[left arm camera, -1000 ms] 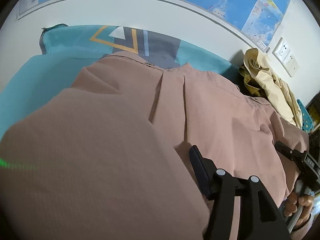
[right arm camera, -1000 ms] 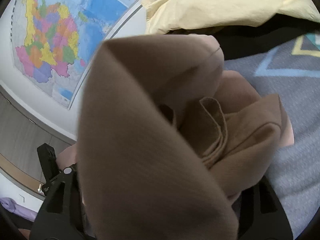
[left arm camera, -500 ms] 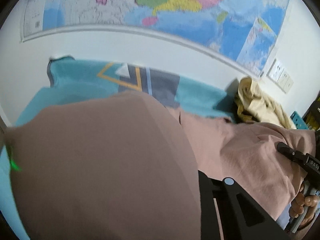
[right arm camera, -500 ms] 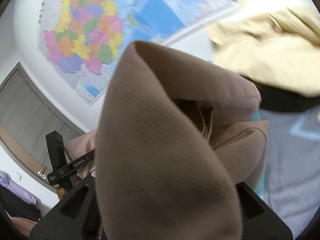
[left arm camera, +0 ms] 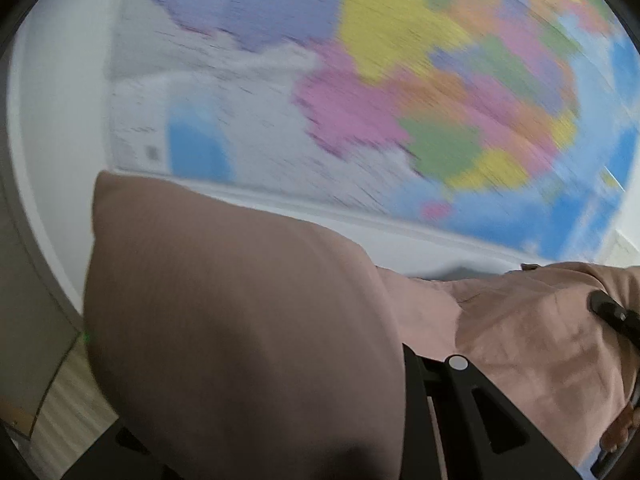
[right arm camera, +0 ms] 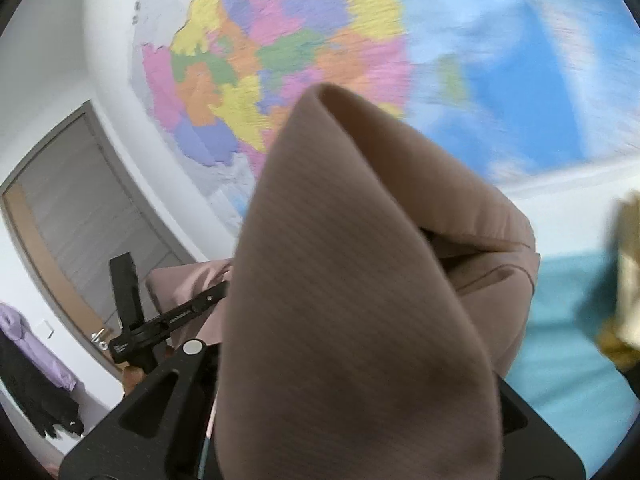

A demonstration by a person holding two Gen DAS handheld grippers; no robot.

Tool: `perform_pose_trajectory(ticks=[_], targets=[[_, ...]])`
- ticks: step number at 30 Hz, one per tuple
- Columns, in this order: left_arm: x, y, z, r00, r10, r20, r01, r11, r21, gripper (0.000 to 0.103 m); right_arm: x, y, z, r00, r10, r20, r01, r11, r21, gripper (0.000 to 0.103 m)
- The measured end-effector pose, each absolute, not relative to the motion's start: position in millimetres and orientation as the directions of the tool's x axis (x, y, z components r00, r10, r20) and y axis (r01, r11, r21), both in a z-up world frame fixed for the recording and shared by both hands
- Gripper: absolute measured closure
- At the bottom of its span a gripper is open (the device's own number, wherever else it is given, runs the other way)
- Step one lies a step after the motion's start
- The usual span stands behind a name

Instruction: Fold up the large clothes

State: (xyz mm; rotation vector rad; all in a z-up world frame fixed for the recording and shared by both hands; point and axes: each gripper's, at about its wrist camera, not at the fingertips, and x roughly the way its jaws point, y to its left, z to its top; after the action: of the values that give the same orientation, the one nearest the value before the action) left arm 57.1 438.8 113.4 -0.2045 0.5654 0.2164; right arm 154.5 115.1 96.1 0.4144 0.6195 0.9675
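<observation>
The dusty-pink garment [left arm camera: 248, 340] is pinched in the closed fingers of both the left gripper [left arm camera: 400, 420] and the right gripper [right arm camera: 360, 420], raised before a coloured wall map [left arm camera: 400, 80]. A teal bedcover [right arm camera: 560, 340] and a grey door [right arm camera: 92, 208] are seen.

My right tongs [right arm camera: 340, 400] are clamped on a bunched fold of dusty-pink shirt [right arm camera: 360, 300] that fills the middle. Behind it a colourful wall map [right arm camera: 320, 40], blurred. At left, my left tongs [right arm camera: 160, 324] and a grey door [right arm camera: 80, 208]. At right, turquoise bedding [right arm camera: 560, 340].
</observation>
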Motion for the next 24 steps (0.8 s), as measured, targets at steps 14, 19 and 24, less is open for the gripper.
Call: perform_pose_trajectory(ticks=[14, 19, 24], targets=[[78, 622, -29, 0.594, 0.312, -0.742, -0.579, 0.805, -0.125, 0.088, 151, 271, -73, 0.101, 0.818, -0.566, -0.595, 0.506, 0.624, 0.075], [71, 624, -40, 0.601, 0.291, -0.744, -0.557, 0.82, -0.129, 0.082, 147, 230, -67, 0.08, 0.818, -0.569, -0.583, 0.502, 0.639, 0.042], [69, 628, -42, 0.6, 0.261, -0.756, -0.543, 0.827, -0.145, 0.074, 153, 172, -64, 0.125, 0.853, -0.507, -0.5, 0.495, 0.71, 0.035]])
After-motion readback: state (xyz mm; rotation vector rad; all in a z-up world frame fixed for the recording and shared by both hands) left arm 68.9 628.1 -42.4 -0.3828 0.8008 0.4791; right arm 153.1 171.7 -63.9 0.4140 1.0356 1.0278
